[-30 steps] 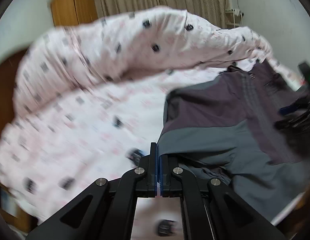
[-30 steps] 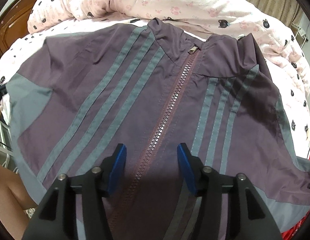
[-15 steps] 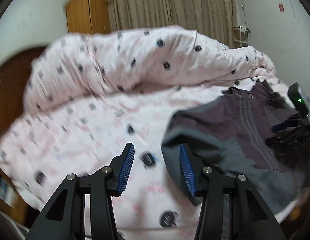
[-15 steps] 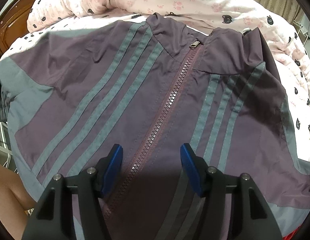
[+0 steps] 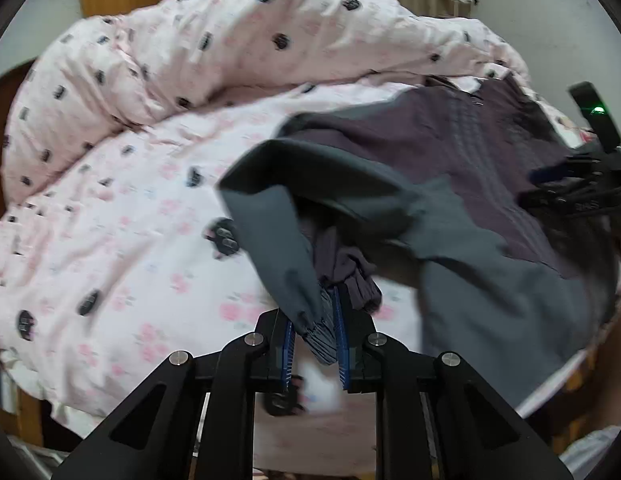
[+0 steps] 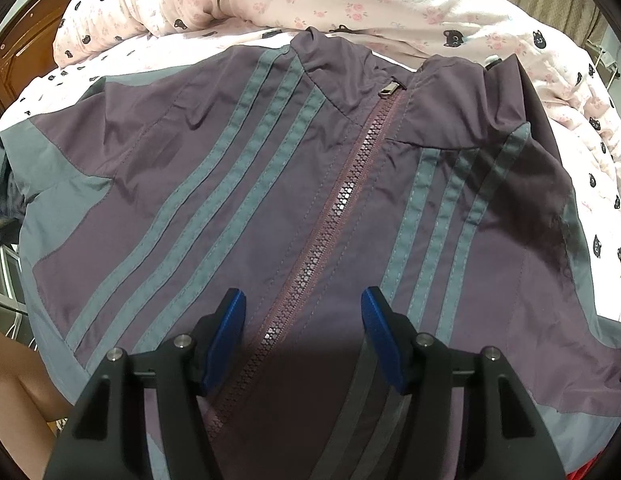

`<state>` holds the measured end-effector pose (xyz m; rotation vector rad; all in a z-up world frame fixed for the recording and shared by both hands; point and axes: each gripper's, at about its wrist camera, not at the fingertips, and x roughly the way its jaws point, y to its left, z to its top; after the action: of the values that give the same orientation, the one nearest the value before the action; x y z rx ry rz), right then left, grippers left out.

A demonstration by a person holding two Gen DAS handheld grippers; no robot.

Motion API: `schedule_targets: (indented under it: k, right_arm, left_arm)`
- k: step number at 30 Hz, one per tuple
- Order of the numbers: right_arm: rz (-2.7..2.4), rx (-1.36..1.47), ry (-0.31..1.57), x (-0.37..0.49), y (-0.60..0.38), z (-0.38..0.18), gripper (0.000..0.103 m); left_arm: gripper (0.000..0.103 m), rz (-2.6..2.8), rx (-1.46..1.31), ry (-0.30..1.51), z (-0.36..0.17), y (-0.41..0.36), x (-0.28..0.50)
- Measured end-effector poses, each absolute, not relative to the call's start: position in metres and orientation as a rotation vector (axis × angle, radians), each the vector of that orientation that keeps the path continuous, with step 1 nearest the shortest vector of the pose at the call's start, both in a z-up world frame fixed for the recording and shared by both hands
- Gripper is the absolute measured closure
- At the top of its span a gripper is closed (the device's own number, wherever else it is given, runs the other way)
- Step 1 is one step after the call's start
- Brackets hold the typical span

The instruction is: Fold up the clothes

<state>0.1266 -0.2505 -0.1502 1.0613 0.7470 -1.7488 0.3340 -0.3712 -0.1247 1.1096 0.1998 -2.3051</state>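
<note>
A purple jacket point(image 6: 294, 200) with grey stripes and a zipper point(image 6: 330, 216) lies front up on a bed. My right gripper point(image 6: 302, 336) is open and hovers just over the lower part of the zipper. My left gripper point(image 5: 313, 340) is shut on the jacket's grey sleeve cuff point(image 5: 314, 332) and holds the sleeve point(image 5: 270, 236) lifted off the bed at the jacket's left side. The jacket body point(image 5: 470, 168) spreads to the right in the left wrist view, where the right gripper point(image 5: 578, 196) shows at the far right edge.
A bunched pink quilt with cat prints point(image 5: 214, 52) lies behind the jacket, and also shows in the right wrist view point(image 6: 390, 0). The matching sheet point(image 5: 110, 240) covers the bed. A wooden headboard point(image 6: 14, 64) is at the left. A person's leg point(image 6: 18, 400) is at the bed's edge.
My left gripper opened half a second ago, then closed on the sleeve cuff and lifted it. My right gripper stayed open and barely moved over the zipper.
</note>
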Motion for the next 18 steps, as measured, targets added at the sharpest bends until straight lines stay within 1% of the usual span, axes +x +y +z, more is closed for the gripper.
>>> schedule_targets:
  k: [2, 3, 6, 8, 11, 13, 15, 16, 17, 18]
  right_arm:
    - [-1.75, 1.061, 0.749, 0.125, -0.251, -0.15, 0.041]
    - [-1.75, 1.061, 0.748, 0.125, -0.251, -0.15, 0.041]
    - [-1.75, 1.062, 0.746, 0.126, -0.251, -0.149, 0.041]
    - [-1.749, 1.062, 0.746, 0.125, -0.252, -0.149, 0.041]
    - [-1.747, 1.061, 0.746, 0.126, -0.253, -0.148, 0.041]
    - [-1.745, 1.064, 0.741, 0.122, -0.256, -0.148, 0.041]
    - [-1.743, 1.065, 0.748, 0.124, -0.254, -0.147, 0.041]
    - [-1.742, 1.065, 0.748, 0.124, -0.253, -0.147, 0.041]
    - [-1.742, 1.065, 0.748, 0.123, -0.252, -0.147, 0.041]
    - [-1.742, 1.065, 0.748, 0.122, -0.251, -0.148, 0.041]
  left_arm:
    - [0.091, -2.256, 1.058, 0.155, -0.119, -0.375, 0.338]
    - [0.093, -2.218, 1.016, 0.104, -0.115, -0.377, 0.343]
    - [0.093, -2.098, 0.879, -0.046, -0.1, -0.385, 0.359]
    - [0.093, -2.033, 0.782, -0.106, -0.089, -0.392, 0.369]
    - [0.092, -2.008, 0.718, -0.145, -0.084, -0.4, 0.376]
    - [0.091, -1.971, 0.739, -0.222, -0.091, -0.397, 0.37]
    - [0.086, -1.923, 0.792, -0.238, -0.099, -0.401, 0.366]
    - [0.084, -1.904, 0.827, -0.2, -0.103, -0.406, 0.368]
    - [0.078, -1.884, 0.862, -0.162, -0.108, -0.411, 0.369]
    - [0.069, -1.881, 0.866, -0.117, -0.109, -0.416, 0.373]
